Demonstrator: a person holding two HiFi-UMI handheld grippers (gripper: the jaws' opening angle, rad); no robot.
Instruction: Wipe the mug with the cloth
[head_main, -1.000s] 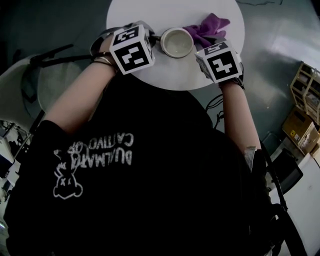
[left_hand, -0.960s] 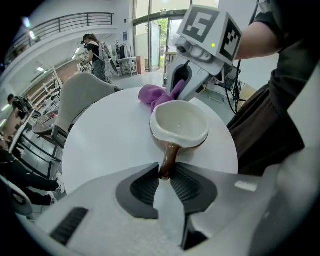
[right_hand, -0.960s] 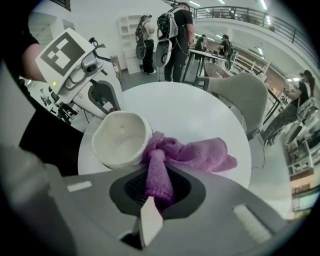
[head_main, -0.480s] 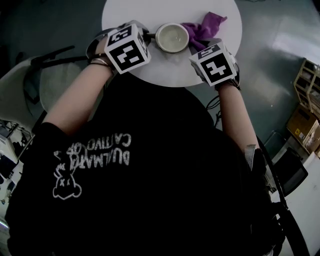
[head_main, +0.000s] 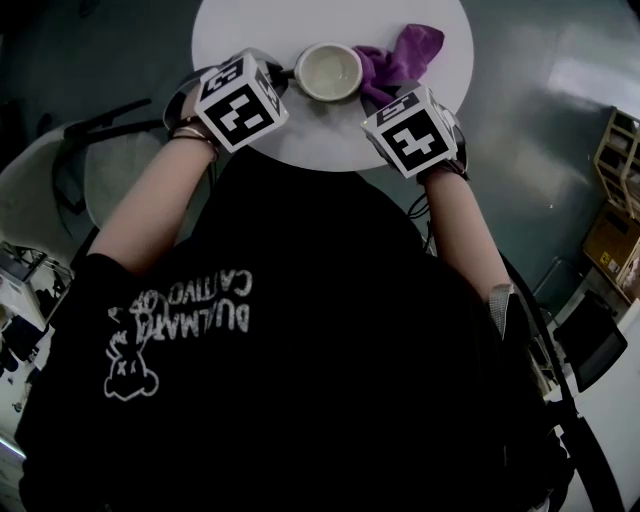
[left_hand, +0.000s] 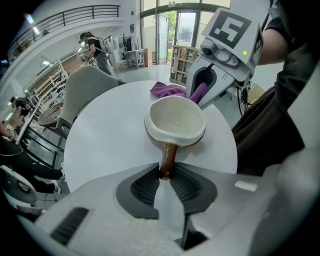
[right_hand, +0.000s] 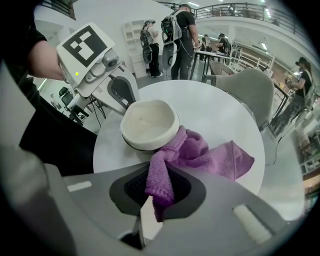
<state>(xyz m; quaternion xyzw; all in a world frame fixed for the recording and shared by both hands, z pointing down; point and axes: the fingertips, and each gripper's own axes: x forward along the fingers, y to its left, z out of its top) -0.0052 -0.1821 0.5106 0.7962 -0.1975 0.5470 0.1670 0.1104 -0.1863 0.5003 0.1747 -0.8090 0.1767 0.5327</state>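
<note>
While leaning over a round white tabletop, works two-handed at its near edge. Pinches the brown handle of the cream mug with the left gripper, jaws pressed on it from both sides. Clamps one rolled end of the purple cloth with the right gripper, jaws closed on the fabric. Has the mug upright on the tabletop between the two grippers, with the cloth bunched against its side and trailing flat across the tabletop beyond. Behind, a grey chair and standing people.
</note>
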